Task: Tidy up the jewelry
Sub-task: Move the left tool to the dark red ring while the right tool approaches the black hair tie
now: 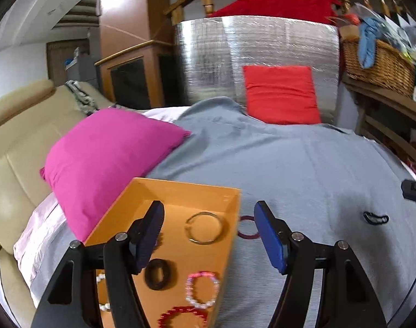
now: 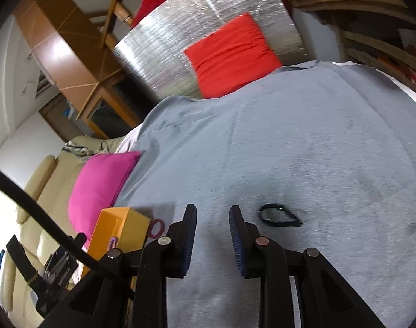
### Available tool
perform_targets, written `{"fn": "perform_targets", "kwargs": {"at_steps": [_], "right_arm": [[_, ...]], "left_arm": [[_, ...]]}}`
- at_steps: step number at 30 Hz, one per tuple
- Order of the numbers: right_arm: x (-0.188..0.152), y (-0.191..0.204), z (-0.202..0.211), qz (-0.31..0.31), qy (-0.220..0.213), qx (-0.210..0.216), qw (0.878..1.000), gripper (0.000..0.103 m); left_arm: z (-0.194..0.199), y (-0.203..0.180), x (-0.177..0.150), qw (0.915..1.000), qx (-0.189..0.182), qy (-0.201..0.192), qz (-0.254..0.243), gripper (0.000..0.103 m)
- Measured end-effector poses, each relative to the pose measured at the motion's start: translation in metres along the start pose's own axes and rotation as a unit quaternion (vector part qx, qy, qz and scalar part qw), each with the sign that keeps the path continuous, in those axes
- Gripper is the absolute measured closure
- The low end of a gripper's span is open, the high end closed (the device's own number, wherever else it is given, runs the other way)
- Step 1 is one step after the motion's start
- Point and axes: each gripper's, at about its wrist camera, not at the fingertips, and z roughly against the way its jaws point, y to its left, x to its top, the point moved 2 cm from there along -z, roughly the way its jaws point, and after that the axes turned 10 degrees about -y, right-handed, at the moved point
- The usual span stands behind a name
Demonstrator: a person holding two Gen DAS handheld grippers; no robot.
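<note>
An orange box (image 1: 142,191) lies on the grey bedspread (image 1: 303,169). In it are a metal bangle (image 1: 205,227), a black hair band (image 1: 160,274), a pink-and-white bead bracelet (image 1: 202,289), a red bead bracelet (image 1: 182,317) and a white bead piece (image 1: 102,291). A dark red ring (image 1: 247,227) lies on the cloth just right of the box. A black band (image 1: 375,217) lies further right. My left gripper (image 1: 209,235) is open over the box's right edge. My right gripper (image 2: 212,228) is open and empty, left of the black band (image 2: 280,216). The box (image 2: 120,229) and the red ring (image 2: 156,228) show at its left.
A magenta pillow (image 1: 109,158) lies behind the box. A red cushion (image 1: 280,94) leans on a silver foil panel (image 1: 235,54). A beige sofa (image 1: 14,147) runs along the left. A wicker basket (image 1: 377,60) sits on a wooden shelf at the right.
</note>
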Motion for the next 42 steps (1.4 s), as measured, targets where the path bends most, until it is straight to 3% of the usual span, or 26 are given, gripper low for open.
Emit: {"fn": "perform_targets", "kwargs": {"at_steps": [8, 11, 15, 18, 24, 28, 31, 38, 41, 42], "right_arm": [[0.006, -0.027, -0.001, -0.022, 0.004, -0.035, 0.999, 0.076], [0.008, -0.042, -0.003, -0.036, 0.006, -0.053, 0.998, 0.076], [0.012, -0.065, -0.007, -0.062, 0.009, -0.079, 0.995, 0.076], [0.013, -0.082, -0.011, -0.078, 0.014, -0.096, 0.992, 0.076], [0.015, -0.096, -0.021, -0.097, 0.023, -0.108, 0.989, 0.076], [0.015, -0.095, -0.028, -0.097, 0.028, -0.107, 0.989, 0.076], [0.013, -0.094, -0.031, -0.099, 0.031, -0.107, 0.989, 0.076], [0.011, -0.094, -0.034, -0.1, 0.032, -0.109, 0.988, 0.076], [0.012, -0.095, -0.033, -0.102, 0.031, -0.11, 0.988, 0.076], [0.013, -0.095, -0.032, -0.103, 0.029, -0.111, 0.988, 0.076]], "left_arm": [[-0.004, -0.073, -0.014, 0.9961, -0.034, 0.004, -0.082, 0.034], [-0.014, -0.113, -0.03, 0.9873, -0.039, 0.019, -0.153, 0.034], [-0.03, -0.158, -0.053, 0.968, -0.025, 0.028, -0.248, 0.034], [-0.046, -0.168, -0.06, 0.9624, -0.01, 0.04, -0.268, 0.034], [-0.09, -0.142, -0.059, 0.975, -0.003, 0.106, -0.195, 0.034], [-0.113, -0.118, -0.061, 0.9818, -0.05, 0.158, -0.092, 0.034], [-0.121, -0.107, -0.06, 0.9814, -0.061, 0.176, -0.046, 0.034], [-0.133, -0.103, -0.066, 0.9733, -0.106, 0.203, 0.01, 0.034], [-0.136, -0.102, -0.067, 0.9699, -0.127, 0.206, 0.027, 0.037], [-0.134, -0.106, -0.065, 0.969, -0.137, 0.205, 0.019, 0.044]]}}
